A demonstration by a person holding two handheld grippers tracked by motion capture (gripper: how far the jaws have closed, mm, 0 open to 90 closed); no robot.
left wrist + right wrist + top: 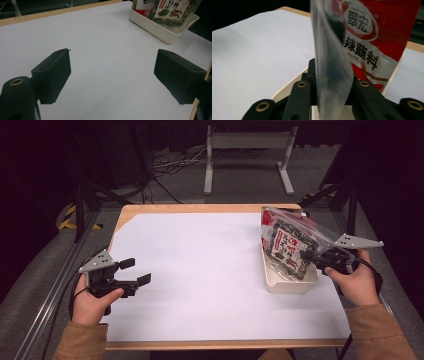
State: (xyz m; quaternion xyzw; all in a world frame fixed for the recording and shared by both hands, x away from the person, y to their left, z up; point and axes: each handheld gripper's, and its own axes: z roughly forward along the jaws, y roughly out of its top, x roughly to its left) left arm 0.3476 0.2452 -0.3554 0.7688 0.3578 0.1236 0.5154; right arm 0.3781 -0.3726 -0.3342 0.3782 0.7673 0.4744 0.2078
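- Left tool [134, 271] sat low over the table's [200, 270] white sheet at the L side, held in the person's left hand [92, 302]; jaws spread wide, nothing between them.
- Left gripper view: both black jaws apart w/ bare white sheet between; cream tray [160, 27] far off toward upper R, well apart from that tool.
- Centre of table was plain white sheet, wooden edge showing at the far side.
- Cream tray [287, 282] stood near the R edge of the table, long side running front to back.
- Clear-edged snack packet [289, 245] w/ dark green and red print stood tilted in the tray, top leaning toward far side.
- Red sauce packet [374, 37] stood just behind it in right gripper view, also in the tray.
- Right tool [314, 256] came in from the R over the tray's near end, held in right hand [357, 282]; jaws clenched on the snack packet's [332, 75] clear edge, which rose straight up between them.
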